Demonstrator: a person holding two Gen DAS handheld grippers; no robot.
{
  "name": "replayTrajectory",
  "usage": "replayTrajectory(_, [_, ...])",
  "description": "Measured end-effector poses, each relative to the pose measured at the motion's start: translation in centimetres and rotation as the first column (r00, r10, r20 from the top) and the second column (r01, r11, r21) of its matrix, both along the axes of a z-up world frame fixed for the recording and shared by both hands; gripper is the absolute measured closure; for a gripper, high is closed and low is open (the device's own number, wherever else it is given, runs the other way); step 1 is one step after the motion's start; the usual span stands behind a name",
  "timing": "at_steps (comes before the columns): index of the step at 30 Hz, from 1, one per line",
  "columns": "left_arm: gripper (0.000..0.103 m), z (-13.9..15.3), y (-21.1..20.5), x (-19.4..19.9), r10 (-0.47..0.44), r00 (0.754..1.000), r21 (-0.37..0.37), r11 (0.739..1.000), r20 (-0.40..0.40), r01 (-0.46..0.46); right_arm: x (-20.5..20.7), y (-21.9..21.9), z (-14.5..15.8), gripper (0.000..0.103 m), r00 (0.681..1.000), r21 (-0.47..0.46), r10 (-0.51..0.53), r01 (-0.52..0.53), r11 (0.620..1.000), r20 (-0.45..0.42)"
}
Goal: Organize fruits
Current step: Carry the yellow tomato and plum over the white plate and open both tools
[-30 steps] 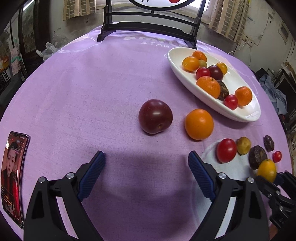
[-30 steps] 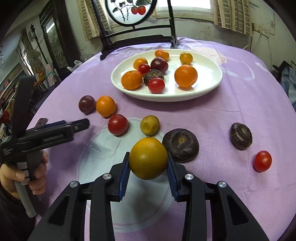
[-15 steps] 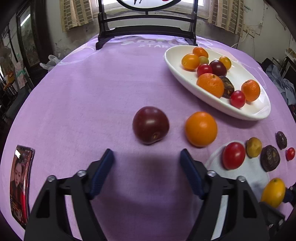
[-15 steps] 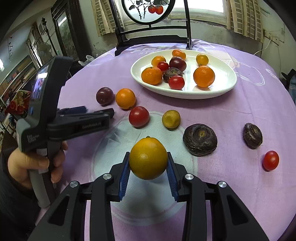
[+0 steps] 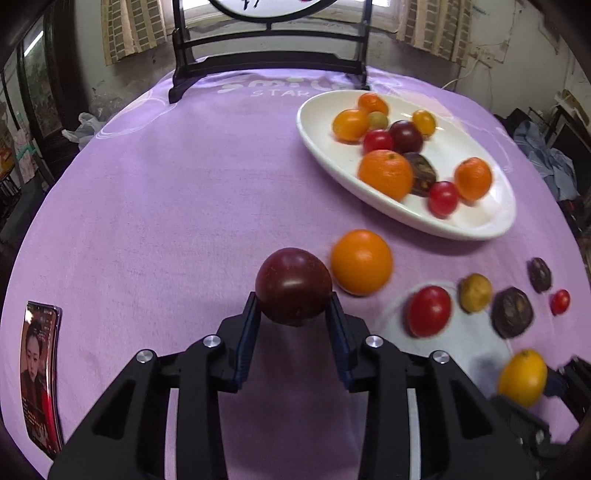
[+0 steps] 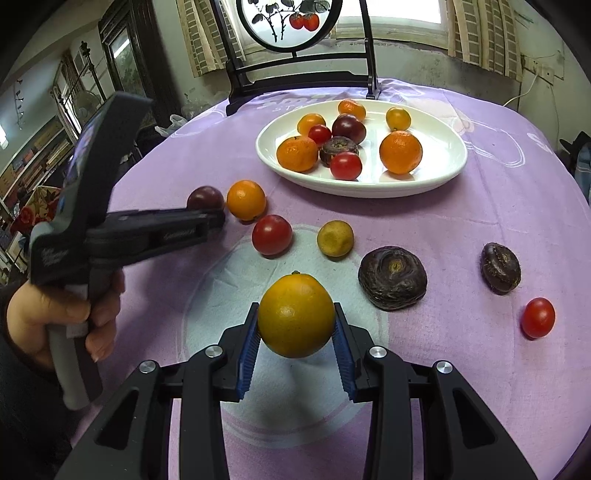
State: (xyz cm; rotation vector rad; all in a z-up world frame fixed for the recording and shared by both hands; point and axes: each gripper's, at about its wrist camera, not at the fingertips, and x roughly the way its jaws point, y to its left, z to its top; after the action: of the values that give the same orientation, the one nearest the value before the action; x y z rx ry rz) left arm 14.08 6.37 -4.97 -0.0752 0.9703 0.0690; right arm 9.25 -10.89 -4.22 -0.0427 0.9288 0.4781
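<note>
My left gripper (image 5: 293,314) is shut on a dark purple plum (image 5: 293,286) on the purple tablecloth; it also shows in the right wrist view (image 6: 210,219) with the plum (image 6: 205,197). My right gripper (image 6: 295,334) is shut on a yellow-orange citrus (image 6: 295,319) held above the cloth, also seen low right in the left wrist view (image 5: 522,376). A white oval plate (image 6: 443,162) holds several oranges, tomatoes and dark fruits. Loose on the cloth lie an orange (image 6: 245,199), a red tomato (image 6: 271,234), a small yellow fruit (image 6: 334,238), two dark wrinkled fruits (image 6: 391,277) and a cherry tomato (image 6: 537,317).
A phone (image 5: 38,373) lies near the table's left edge. A black wooden stand with a round painted screen (image 6: 295,22) stands at the far edge behind the plate. A pale round print (image 6: 236,332) marks the cloth under my right gripper.
My left gripper moved forward and shut on the plum, which it faced open before. My right gripper has kept its hold on the yellow-orange citrus and drawn back a little.
</note>
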Motion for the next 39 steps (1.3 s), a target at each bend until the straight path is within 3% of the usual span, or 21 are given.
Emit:
replayTrajectory(8, [0.068,4.9,-2.1,-2.7,-0.117,0.987,-0.024,0.992,0.114,0.12,0.9,-2.0,1.3,0.065,0.996,0.083,-0.084,0.081,0.993,0.043])
replayTrajectory(11, [0.067,6.1,-3.2,-2.1,-0.15,0.979,-0.011,0.988,0.141,0.153,1.5,-3.3,3.2,0.065,0.992,0.148,-0.115,0.106,0.983,0.055])
replayTrajectory(14, [0.067,6.8,-4.1,-0.3,-0.167,0.975,-0.012,0.985,0.148,0.171,3.0,-3.4,5.1,0.065,0.989,0.125,-0.113,0.1,0.987,0.099])
replayTrajectory(17, [0.067,6.9,-5.0,2.4,-0.174,0.976,-0.044,0.982,0.127,0.181,5.6,-3.7,6.5,0.065,0.982,0.088,-0.127,0.115,0.989,0.143])
replayTrajectory(21, [0.067,6.2,-5.8,6.4,-0.164,0.98,-0.017,0.986,0.109,0.167,9.9,-4.0,6.5,0.065,0.976,0.086,-0.163,0.152,0.985,0.145])
replayTrajectory(31, [0.066,3.2,-6.8,12.8,-0.147,0.988,-0.005,0.989,0.039,0.147,17.6,-4.3,3.1,0.064,0.972,0.074,-0.224,0.22,0.973,0.065])
replayTrajectory(32, [0.064,3.1,-6.9,13.1,-0.143,0.989,0.008,0.99,0.046,0.143,18.0,-4.4,2.9,0.062,0.97,0.081,-0.234,0.229,0.97,0.059])
replayTrajectory(35, [0.039,3.0,-6.9,13.3,-0.146,0.988,0.005,0.989,0.05,0.146,18.3,-4.6,2.5,0.052,0.966,0.092,-0.257,0.253,0.963,0.033])
replayTrajectory(39, [0.034,3.8,-6.8,12.4,-0.146,0.987,0.003,0.989,0.066,0.146,17.3,-4.9,2.9,0.052,0.969,0.1,-0.243,0.239,0.966,0.039])
